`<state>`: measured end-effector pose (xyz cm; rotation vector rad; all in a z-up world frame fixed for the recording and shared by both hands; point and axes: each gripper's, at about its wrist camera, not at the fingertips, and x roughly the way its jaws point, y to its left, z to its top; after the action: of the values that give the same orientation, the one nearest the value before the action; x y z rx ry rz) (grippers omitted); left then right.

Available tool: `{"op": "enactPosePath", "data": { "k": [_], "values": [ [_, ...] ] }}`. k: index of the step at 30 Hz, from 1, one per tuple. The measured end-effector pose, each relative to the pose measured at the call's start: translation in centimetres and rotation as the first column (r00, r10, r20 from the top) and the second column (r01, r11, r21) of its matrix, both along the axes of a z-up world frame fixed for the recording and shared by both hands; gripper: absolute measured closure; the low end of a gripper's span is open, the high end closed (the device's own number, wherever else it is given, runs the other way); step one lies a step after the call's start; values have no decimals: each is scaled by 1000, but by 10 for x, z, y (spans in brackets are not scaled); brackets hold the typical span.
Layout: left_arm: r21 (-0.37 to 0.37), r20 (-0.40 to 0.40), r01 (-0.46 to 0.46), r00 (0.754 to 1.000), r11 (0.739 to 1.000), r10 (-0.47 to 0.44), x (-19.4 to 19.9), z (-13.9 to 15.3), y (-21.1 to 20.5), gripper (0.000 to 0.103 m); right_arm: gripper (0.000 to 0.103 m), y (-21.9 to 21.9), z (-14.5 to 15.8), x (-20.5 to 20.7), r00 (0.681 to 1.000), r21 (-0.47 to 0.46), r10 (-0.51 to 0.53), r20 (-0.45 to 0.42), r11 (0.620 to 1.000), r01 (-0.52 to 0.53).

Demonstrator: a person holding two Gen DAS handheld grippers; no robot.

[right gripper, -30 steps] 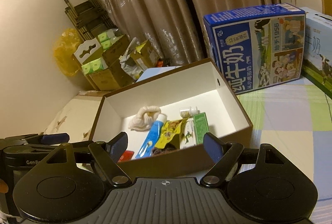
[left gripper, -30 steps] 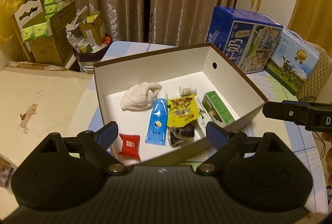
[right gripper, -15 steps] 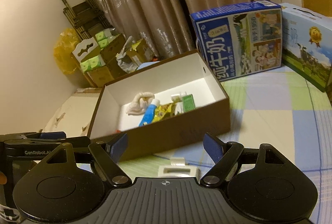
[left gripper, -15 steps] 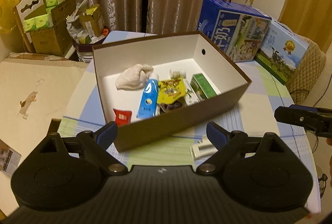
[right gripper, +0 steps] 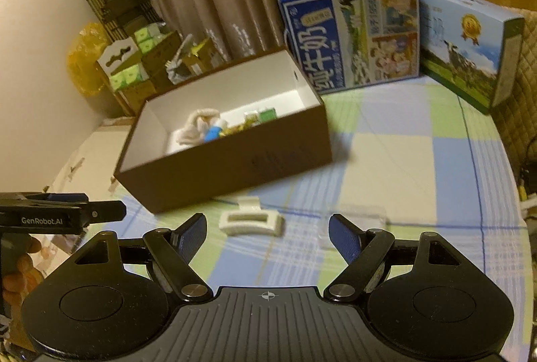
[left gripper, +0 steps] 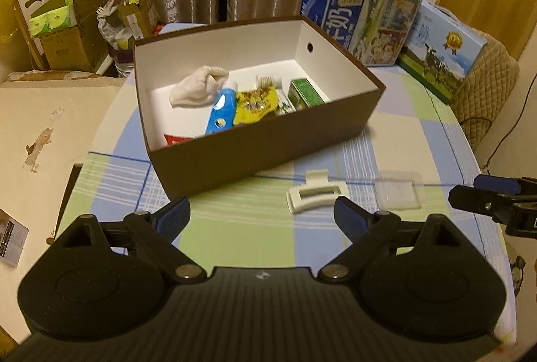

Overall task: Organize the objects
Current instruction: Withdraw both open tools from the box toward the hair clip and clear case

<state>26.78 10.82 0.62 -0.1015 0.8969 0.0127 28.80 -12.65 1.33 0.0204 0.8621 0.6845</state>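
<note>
Two left out: a white clip (left gripper: 317, 194) and a clear lid (left gripper: 400, 192) lie on the checked cloth of the bench (left gripper: 402, 140), in front of the box (left gripper: 268, 140), not in it.
Box: brown outside, white inside, open at the top, standing mid-bench; its near wall hides part of the floor in both views.
Already in: a white cloth (left gripper: 198, 86), a blue tube (left gripper: 220, 111), a yellow packet (left gripper: 256, 103), a green carton (left gripper: 305, 92), a small red packet (left gripper: 176, 138) at the near wall and a small bottle (left gripper: 266, 80) toward the back.
Progress: by my reading most of the sorting is done, with the clip and the lid as the remainder; whether other loose things wait outside the frames cannot be told.
Left gripper (left gripper: 261, 216): fingers spread wide with nothing between them, held low over the near bench; the clip lies just beyond its right finger.
Right gripper (right gripper: 267, 227): fingers likewise apart and bare; the clip sits just ahead between them, the lid beside the right finger.
Clip: flat, rectangular frame with a tab on its far edge, lying lengthwise across the view, close to the box's near wall but apart from it.
Lid: thin, see-through and blurred in the right view, so its exact shape is hard to tell.
Background: two milk cartons (right gripper: 352, 33) stand behind the box against the curtain, apparently not part of the job.
Likely next: the clip, since it is nearest both grippers.
</note>
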Motion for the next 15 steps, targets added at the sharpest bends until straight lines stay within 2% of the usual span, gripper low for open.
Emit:
{"op": "enactPosePath", "data": {
  "k": [15],
  "values": [
    [-8,-52,76,996,997,-77,-10,-30,-34,12,26,-34,-24,-19,997,-59,-55,-50,997,52]
  ]
}}
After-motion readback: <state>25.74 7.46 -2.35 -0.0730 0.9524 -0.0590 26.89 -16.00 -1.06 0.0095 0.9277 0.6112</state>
